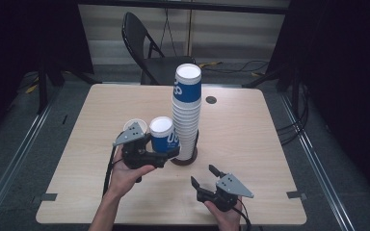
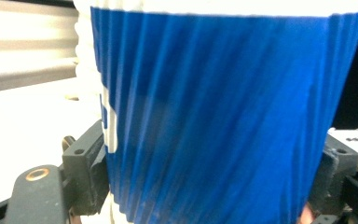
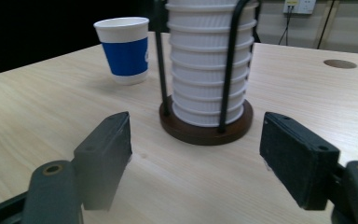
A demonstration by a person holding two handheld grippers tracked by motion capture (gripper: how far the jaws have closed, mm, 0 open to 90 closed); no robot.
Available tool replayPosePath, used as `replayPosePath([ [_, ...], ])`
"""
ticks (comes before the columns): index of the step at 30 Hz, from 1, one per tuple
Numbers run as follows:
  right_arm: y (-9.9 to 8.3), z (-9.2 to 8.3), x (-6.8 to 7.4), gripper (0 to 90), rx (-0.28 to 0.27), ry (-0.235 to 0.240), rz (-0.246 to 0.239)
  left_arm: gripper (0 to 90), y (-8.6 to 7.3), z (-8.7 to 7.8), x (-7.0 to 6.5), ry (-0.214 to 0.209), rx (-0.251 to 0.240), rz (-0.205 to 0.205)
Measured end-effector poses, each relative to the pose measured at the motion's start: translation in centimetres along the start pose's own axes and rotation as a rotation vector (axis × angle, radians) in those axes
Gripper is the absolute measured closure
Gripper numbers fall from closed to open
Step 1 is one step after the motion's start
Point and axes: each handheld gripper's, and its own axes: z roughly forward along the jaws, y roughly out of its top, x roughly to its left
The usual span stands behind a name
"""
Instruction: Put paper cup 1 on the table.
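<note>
High view: the left gripper [image 1: 166, 153], held in the person's left hand [image 1: 125, 175] at lower left of centre, has a blue ribbed paper cup [image 1: 162, 135] between its jaws, which press on the cup's lower wall from both sides; the cup stands upright, its white rim up, just left of the tall stack of cups [image 1: 187, 108] at frame centre and close against it. The stack rises from a dark round holder [image 1: 191, 159] on the wooden table [image 1: 250, 144]. A second single cup [image 1: 136, 126] shows its white rim just behind the grey plate of the left gripper, at the left of the held cup. The right gripper [image 1: 205, 175], at lower centre-right, is empty, its jaws spread wide and aimed up-frame toward the holder, well short of it. Left gripper view: the held cup [image 2: 219, 116] spans most of the frame, its blue ribbed sleeve clamped between the two black jaws at lower left and lower right. Right gripper view: the parted jaws frame the holder's wooden base [image 3: 205, 133] and black wire uprights around the white stack [image 3: 209, 60] at upper centre; a lone blue-banded cup [image 3: 123, 49] stands on the table [image 3: 51, 126] at upper left, apart from the holder.
</note>
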Motion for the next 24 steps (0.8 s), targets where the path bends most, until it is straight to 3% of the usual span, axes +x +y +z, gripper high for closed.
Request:
replayPosePath([
  [3,0.0,0.2,0.6,24.4,0.011,-0.001,-0.003,18.7,-0.5,0.3,-0.2,-0.005,0.009,-0.008],
  [7,-0.1,0.3,1.0,19.6,0.02,-0.002,0.021,18.7,-1.3,0.6,-0.5,-0.013,0.007,-0.048],
  [9,-0.2,0.3,1.2,15.9,-0.004,-0.025,0.021,18.7,-1.7,0.6,-0.6,-0.018,0.019,-0.058],
  [13,-0.1,0.4,1.5,21.1,-0.011,-0.011,0.017,18.7,-2.5,0.9,-0.9,-0.025,0.031,-0.085],
  [14,-0.1,0.4,1.7,25.1,-0.027,-0.02,0.017,18.7,-2.7,0.9,-0.9,-0.018,0.037,-0.1],
  [16,-0.1,0.4,1.8,28.8,-0.033,-0.012,0.009,18.7,-3.0,0.9,-0.8,-0.042,0.029,-0.154],
  [22,0.0,0.5,2.2,35.0,-0.054,0.014,-0.03,18.7,-4.0,1.3,-0.8,-0.052,0.055,-0.208],
  [24,0.0,0.4,2.4,35.9,-0.058,0.008,-0.049,18.7,-4.4,1.3,-0.8,-0.056,0.039,-0.263],
])
